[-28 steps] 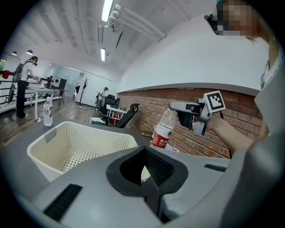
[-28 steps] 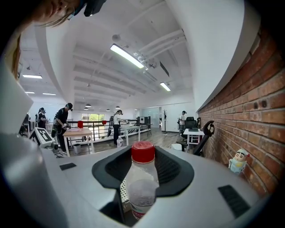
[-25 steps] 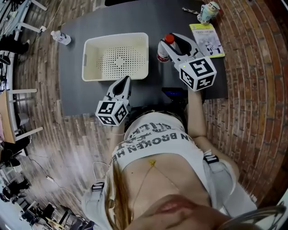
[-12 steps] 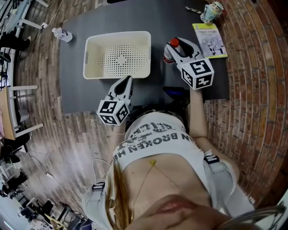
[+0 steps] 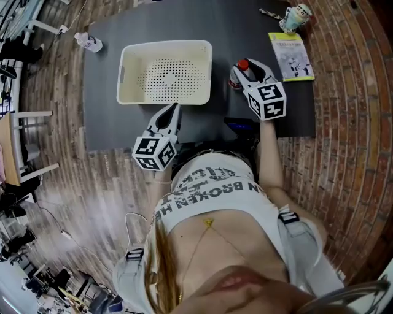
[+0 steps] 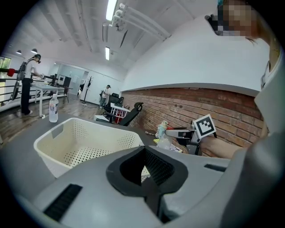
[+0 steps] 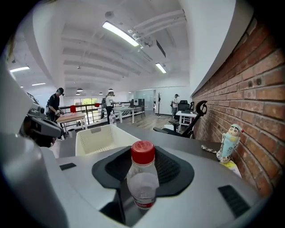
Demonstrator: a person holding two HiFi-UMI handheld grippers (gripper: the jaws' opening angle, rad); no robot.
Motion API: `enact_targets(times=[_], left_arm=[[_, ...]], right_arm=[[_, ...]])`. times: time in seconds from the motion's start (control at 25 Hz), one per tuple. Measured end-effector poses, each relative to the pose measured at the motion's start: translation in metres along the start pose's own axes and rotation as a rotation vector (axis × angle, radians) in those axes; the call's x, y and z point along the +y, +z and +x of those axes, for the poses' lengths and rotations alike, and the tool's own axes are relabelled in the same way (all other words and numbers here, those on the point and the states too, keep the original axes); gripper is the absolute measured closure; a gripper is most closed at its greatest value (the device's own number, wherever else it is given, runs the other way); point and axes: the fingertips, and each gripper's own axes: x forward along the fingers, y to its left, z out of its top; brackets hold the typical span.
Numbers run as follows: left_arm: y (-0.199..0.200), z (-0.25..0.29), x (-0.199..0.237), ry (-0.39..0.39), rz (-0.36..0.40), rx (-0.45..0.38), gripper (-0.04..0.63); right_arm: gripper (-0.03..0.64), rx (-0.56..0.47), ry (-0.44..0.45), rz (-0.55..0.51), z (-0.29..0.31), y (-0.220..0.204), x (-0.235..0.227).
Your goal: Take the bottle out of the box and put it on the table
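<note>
A clear plastic bottle [image 5: 240, 73] with a red cap [image 7: 143, 152] stands upright between the jaws of my right gripper [image 5: 243, 68], which is shut on its body [image 7: 143, 180]. It hangs low over the dark grey table [image 5: 123, 122], just right of the empty white perforated basket [image 5: 166, 72]; whether it touches the table I cannot tell. My left gripper [image 5: 172, 110] sits at the basket's near side, shut, with nothing in it [image 6: 144, 153]. The basket [image 6: 84, 142] fills the left gripper view's left half.
A yellow-green booklet [image 5: 291, 55] and a small cartoon figurine [image 5: 295, 15] lie at the table's far right. A second clear bottle [image 5: 90, 42] stands by the far left corner. A black device [image 5: 239, 126] sits at the near edge. A brick wall [image 7: 262, 116] runs along the right.
My right gripper has sunk toward the table with the bottle, staying to the right of the basket. The left gripper has kept its place.
</note>
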Motion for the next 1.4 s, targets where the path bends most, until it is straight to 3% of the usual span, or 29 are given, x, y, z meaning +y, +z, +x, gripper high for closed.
enact_targets(times=[0.4,1.4], left_arm=[[-0.002,-0.004,0.006,-0.014,-0.003,0.006,0.591],[0.002,-0.004,0.013,-0.092,0.006,0.026,0.591]], right_arm=[[0.46,0.014,-0.028,0.059,0.013,-0.026,-0.001],[0.459,-0.054,-0.09,0.038,0.005,-0.03,0.006]])
